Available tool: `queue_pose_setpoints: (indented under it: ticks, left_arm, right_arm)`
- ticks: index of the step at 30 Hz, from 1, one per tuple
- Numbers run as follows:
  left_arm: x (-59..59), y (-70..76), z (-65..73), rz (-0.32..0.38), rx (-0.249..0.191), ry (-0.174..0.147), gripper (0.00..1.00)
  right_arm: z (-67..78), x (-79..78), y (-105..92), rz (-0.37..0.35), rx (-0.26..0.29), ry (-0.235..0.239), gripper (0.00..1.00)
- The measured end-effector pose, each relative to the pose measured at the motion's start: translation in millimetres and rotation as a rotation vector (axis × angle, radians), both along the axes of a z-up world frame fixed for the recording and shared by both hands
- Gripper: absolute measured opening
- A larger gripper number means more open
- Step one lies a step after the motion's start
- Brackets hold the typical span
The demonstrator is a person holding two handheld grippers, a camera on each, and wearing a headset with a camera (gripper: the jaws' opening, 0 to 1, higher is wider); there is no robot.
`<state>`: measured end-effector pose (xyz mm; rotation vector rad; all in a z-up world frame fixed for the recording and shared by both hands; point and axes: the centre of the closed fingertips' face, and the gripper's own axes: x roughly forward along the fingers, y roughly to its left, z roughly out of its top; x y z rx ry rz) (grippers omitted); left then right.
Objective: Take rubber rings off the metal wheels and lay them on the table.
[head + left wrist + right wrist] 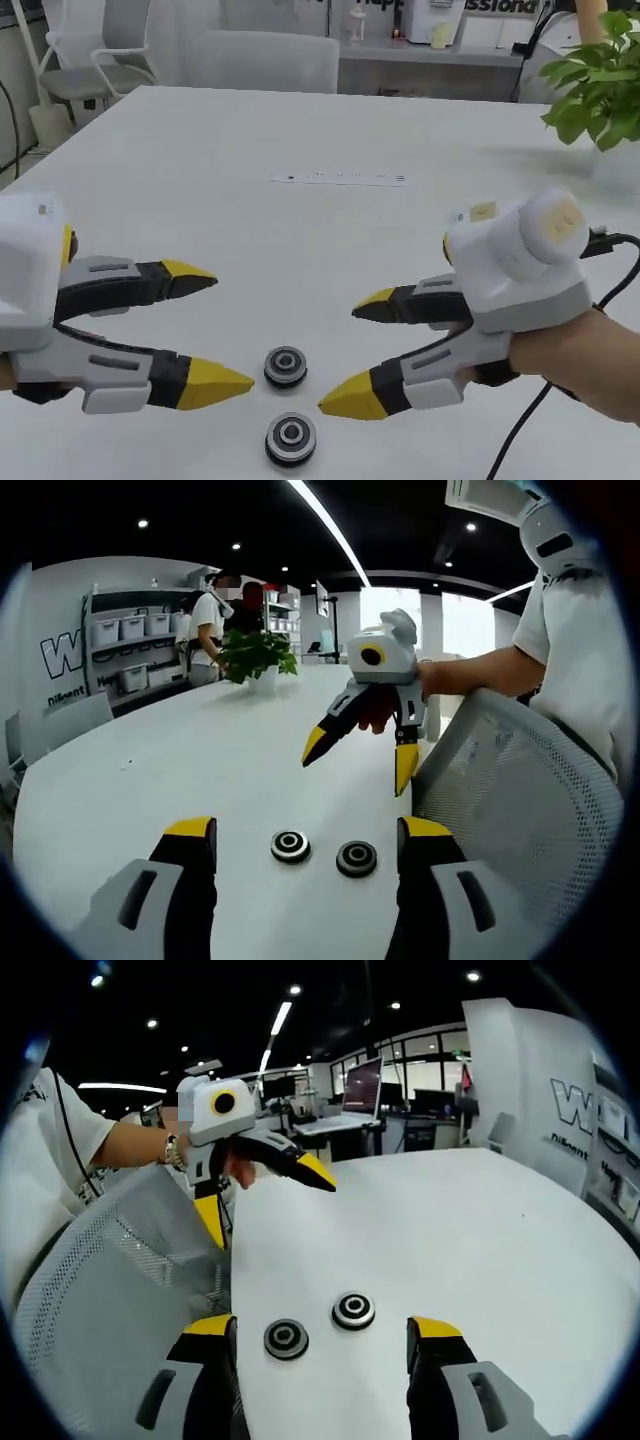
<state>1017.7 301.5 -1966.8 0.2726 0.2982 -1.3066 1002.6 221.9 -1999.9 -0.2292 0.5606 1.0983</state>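
Note:
Two small metal wheels lie flat on the white table (330,240), each with a black rubber ring around it. The farther wheel (286,366) and the nearer wheel (291,438) sit close together by the table's front edge. My left gripper (228,330) hovers open just left of them. From the other side my right gripper (342,357) points at them, also open, nothing between its yellow tips. In the left gripper view both wheels (290,846) (357,858) lie ahead between the jaws. The right gripper view shows the wheels (353,1310) (286,1338) the same way.
A white strip (340,178) lies mid-table. A potted plant (600,75) stands at the far right. Chairs (270,60) stand behind the table, and a mesh chair (520,780) sits by its near edge. A black cable (530,420) trails from the right gripper.

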Motion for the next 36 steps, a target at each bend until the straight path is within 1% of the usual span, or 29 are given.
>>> queue_pose_setpoints:
  ticks: [1, 3, 6, 7, 8, 9, 12, 15, 18, 19, 21, 24, 28, 31, 32, 33, 36]
  left_arm:
    - [-1.2, 2.3, -0.1, 0.006, -0.004, 0.010, 0.77]
    - [-4.4, 9.2, -1.7, 0.014, 0.000, 0.016, 0.85]
    - [-8.8, 18.7, -5.9, 0.029, 0.004, 0.040, 0.93]
    - [-10.2, 22.0, -7.9, 0.034, 0.006, 0.054, 0.95]
    - [-10.4, 23.2, -8.7, 0.036, 0.008, 0.057, 0.97]
    - [-11.0, 26.6, -11.0, 0.044, 0.013, 0.069, 0.99]
    - [-9.4, 32.7, -14.0, 0.063, 0.018, 0.080, 1.00]
    - [-7.9, 33.3, -14.1, 0.071, 0.013, 0.087, 0.99]
    - [-4.7, 30.5, -10.6, 0.068, 0.012, 0.073, 0.97]
    - [-5.8, 27.8, -9.3, 0.066, 0.011, 0.073, 0.96]
    - [-6.8, 19.4, -3.5, 0.043, -0.006, 0.098, 0.97]
    - [-3.7, 12.9, -0.9, 0.020, 0.015, 0.068, 0.95]
    - [-2.9, 1.1, 1.3, -0.023, 0.028, 0.060, 0.89]
    - [0.8, -7.8, 0.6, -0.044, 0.033, 0.028, 0.82]
    - [2.4, -11.2, -0.3, -0.052, 0.030, 0.025, 0.78]
    - [3.7, -13.5, -1.4, -0.055, 0.030, 0.028, 0.77]
    - [6.9, -20.4, -5.8, -0.061, 0.032, 0.032, 0.73]
  right_arm:
    - [0.7, 0.2, -0.9, -0.003, 0.002, -0.001, 0.70]
    - [2.9, 0.4, -3.4, -0.012, 0.006, -0.001, 0.72]
    - [4.7, -1.9, -5.8, -0.017, 0.014, 0.013, 0.78]
    - [4.3, -2.4, -7.3, -0.020, 0.010, 0.013, 0.80]
    - [4.2, -2.5, -8.0, -0.022, 0.008, 0.012, 0.82]
    - [3.6, -3.4, -10.1, -0.029, 0.004, 0.011, 0.83]
    - [2.7, -5.6, -15.8, -0.043, 0.006, 0.018, 0.84]
    - [1.2, -5.7, -20.9, -0.061, 0.006, 0.018, 0.84]
    - [2.5, -4.1, -22.1, -0.070, 0.012, 0.011, 0.80]
    - [2.8, -4.0, -21.9, -0.070, 0.014, 0.010, 0.78]
    - [4.1, -2.1, -19.9, -0.069, 0.015, 0.009, 0.78]
    - [4.1, 0.0, -16.2, -0.055, -0.001, 0.004, 0.77]
    - [3.2, 1.9, -12.6, -0.033, -0.017, 0.001, 0.72]
    - [1.4, 3.2, -10.0, -0.014, -0.034, 0.007, 0.71]
    - [1.0, 4.4, -9.1, -0.008, -0.040, 0.008, 0.71]
    - [0.6, 5.9, -9.0, -0.005, -0.044, 0.010, 0.70]
    - [0.7, 9.3, -5.4, 0.004, -0.054, 0.010, 0.69]
